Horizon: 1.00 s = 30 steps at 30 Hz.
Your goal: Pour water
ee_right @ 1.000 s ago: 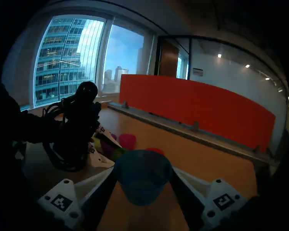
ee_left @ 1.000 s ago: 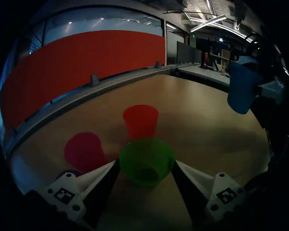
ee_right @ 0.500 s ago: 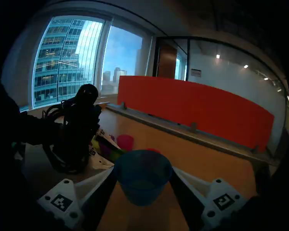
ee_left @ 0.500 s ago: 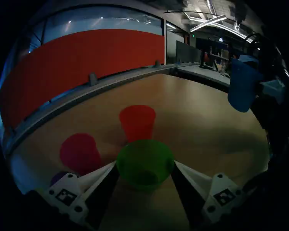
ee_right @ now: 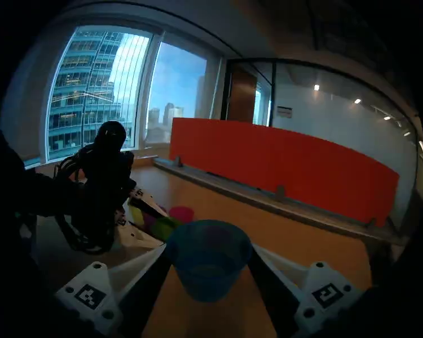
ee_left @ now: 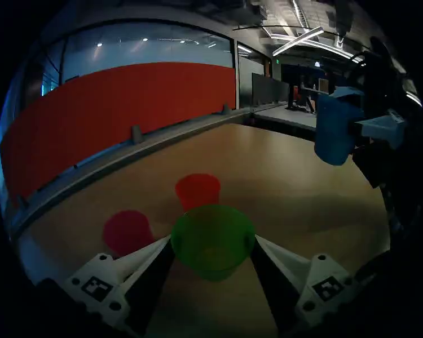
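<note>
Left gripper view: the left tongs [ee_left: 213,248] are clenched on a green cup [ee_left: 213,241] at lower centre, one finger pressing each side of its wall, with the cup upright and its mouth open to the camera. Directly beyond it, a red cup [ee_left: 197,190] stands on the wooden surface [ee_left: 279,180], and a pink cup [ee_left: 127,231] stands to the lower left, just above the left finger. A long red partition [ee_left: 115,107] runs along the far edge of the surface across the upper left. At the upper right, the right tongs [ee_left: 355,127] hold a blue cup [ee_left: 331,135] roughly upright and well above the surface, apart from the green cup. Right gripper view: the right tongs grasp the blue cup at lower centre, both fingers against its sides and its rim level. Whether it contains water cannot be told in the dim light. At centre left, the left tongs appear farther off, dark against tall windows [ee_right: 93,90], with the green and pink cups just beside their tips. The partition crosses the right half of the frame.
</note>
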Available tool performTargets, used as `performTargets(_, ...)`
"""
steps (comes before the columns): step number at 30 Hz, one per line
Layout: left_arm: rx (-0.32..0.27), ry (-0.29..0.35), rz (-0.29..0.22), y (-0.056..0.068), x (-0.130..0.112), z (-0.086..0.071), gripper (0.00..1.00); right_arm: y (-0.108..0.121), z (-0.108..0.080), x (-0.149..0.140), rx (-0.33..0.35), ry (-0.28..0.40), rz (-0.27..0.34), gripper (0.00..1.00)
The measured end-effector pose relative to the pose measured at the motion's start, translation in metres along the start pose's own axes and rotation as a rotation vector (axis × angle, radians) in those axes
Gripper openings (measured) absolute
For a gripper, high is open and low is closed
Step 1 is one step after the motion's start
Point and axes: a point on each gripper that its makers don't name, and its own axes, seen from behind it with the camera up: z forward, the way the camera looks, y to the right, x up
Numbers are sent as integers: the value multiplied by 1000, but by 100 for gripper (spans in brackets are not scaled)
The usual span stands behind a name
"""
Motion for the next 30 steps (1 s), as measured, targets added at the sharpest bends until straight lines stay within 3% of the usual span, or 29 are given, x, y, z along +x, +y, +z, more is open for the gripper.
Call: performTargets(30, 43, 227, -37, -15, 51, -93, 88, -18, 7, 40, 41, 50, -15, 91)
